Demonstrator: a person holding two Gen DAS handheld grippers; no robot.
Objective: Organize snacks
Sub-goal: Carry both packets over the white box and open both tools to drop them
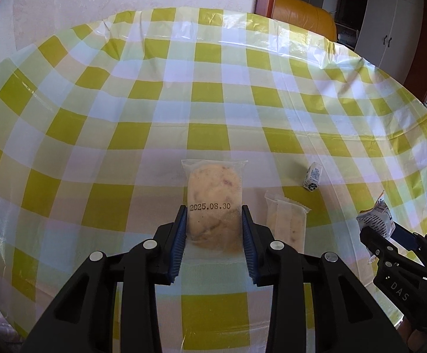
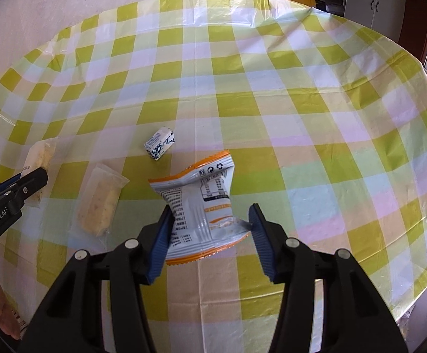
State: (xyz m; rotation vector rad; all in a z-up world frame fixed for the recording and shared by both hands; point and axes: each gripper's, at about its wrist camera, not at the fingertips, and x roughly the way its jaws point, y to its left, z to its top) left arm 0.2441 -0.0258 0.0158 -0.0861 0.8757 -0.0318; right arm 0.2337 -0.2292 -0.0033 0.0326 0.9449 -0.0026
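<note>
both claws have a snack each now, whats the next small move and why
Probably carry both packets toward one bare patch of the checked tablecloth and set them side by side. The left claw is clamped on the clear-wrapped cookie and the right claw pinches the grey-and-orange packet, while another clear packet and a small white packet lie scattered.

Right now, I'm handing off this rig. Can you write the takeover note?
Left tool: clamped on the clear-wrapped cookie pack.
Right tool: clamped on the crumpled white-and-orange snack bag.
On the checked tablecloth: a second clear pack between the two tools, and a small blue-and-white packet farther back.
Done: both tools loaded.
Left: place both held snacks, then gather the other two. No container is in view.
</note>
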